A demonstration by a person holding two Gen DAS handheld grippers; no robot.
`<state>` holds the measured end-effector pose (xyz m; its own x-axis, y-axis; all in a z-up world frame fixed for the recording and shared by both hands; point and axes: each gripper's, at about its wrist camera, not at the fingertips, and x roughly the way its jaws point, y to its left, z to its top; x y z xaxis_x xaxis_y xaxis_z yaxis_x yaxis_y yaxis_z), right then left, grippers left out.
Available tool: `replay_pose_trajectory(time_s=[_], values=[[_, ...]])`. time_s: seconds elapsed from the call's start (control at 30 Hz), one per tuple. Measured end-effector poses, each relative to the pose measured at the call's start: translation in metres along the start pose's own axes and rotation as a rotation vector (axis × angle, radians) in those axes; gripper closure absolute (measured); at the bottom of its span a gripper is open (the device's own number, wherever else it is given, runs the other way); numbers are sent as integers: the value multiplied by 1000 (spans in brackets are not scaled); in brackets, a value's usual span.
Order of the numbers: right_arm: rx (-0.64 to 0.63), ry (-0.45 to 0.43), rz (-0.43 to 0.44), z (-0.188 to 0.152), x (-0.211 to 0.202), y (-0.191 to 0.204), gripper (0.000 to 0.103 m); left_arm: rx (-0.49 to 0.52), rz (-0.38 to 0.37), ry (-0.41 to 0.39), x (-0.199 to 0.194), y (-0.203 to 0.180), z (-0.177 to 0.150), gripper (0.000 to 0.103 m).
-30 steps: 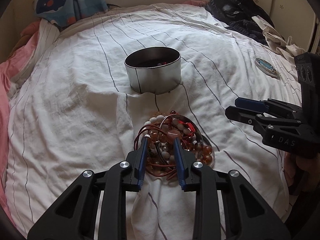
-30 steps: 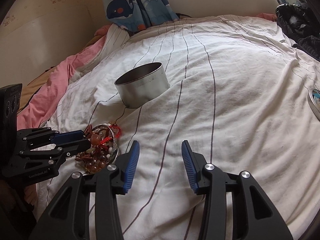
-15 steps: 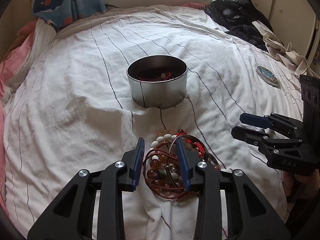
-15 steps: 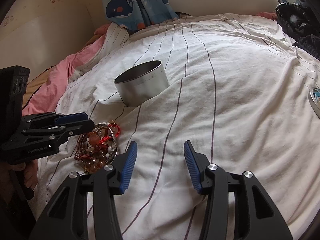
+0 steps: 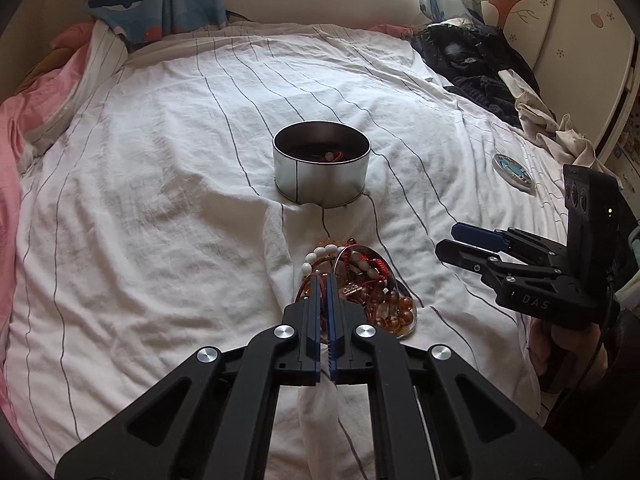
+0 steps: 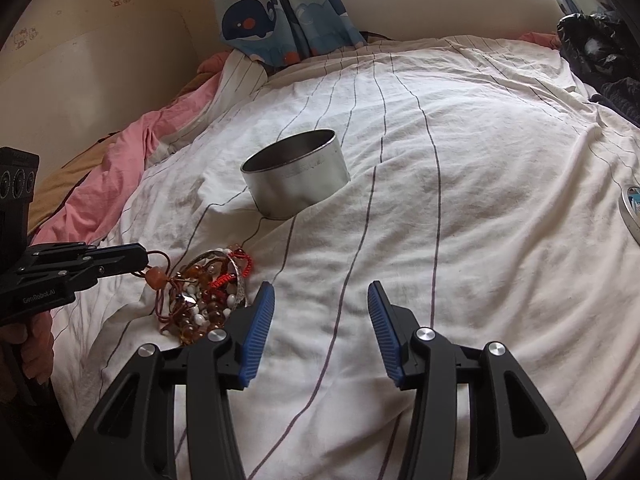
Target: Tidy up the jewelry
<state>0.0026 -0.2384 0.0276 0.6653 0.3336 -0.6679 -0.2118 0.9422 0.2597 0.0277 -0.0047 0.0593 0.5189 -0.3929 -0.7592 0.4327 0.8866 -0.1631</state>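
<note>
Left wrist view
Left gripper (image 5: 324,280): jaws drawn almost together at the near edge of the jewelry pile, a reddish-brown cord caught between the blue pads.
Jewelry pile (image 5: 360,292): beads, a red knotted cord and a silver bangle heaped on the striped bedsheet (image 5: 160,200), at 12 o'clock just beyond the fingertips.
Tin (image 5: 321,167): round metal tin, upright and lidless, at 12 o'clock beyond the pile and apart from it; red and pale pieces show inside.
Right gripper (image 5: 450,240): at 3 o'clock, seen side-on, tips pointing toward the pile but clear of it; its spread is hard to read from this angle.
Round lid (image 5: 513,170): flat on the sheet at 2 o'clock, well apart from the tin.

Right wrist view
Right gripper (image 6: 320,296): jaws wide apart, holding nothing, over bare sheet (image 6: 440,240).
Left gripper (image 6: 142,258): enters at 9 o'clock, tips closed on a brown cord (image 6: 160,258) carrying an orange bead (image 6: 155,277); the cord runs down into the pile.
Jewelry pile (image 6: 208,296): at 10 o'clock, just beside the right gripper's left finger.
Tin (image 6: 295,174): at 12 o'clock, beyond the pile, tilted slightly on the soft bedding.
</note>
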Motion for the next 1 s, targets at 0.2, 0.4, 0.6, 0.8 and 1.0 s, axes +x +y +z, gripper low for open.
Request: replay_pose_trajectory(time_s=[0.2, 0.4, 0.6, 0.8, 1.0], values=[[-54, 5, 61, 10, 9, 20, 55, -38, 29, -12, -14, 13, -10, 100], [-124, 54, 95, 23, 30, 39, 67, -69, 76, 42, 1, 24, -16, 100], [-156, 147, 115, 22, 55, 44, 91, -67, 88, 57, 7, 23, -17, 100], [-144, 96, 123, 21, 34, 45, 97, -69, 96, 70, 10, 23, -18, 100], [-60, 32, 150, 11, -8, 28, 103, -40, 134, 77, 12, 19, -19, 100]])
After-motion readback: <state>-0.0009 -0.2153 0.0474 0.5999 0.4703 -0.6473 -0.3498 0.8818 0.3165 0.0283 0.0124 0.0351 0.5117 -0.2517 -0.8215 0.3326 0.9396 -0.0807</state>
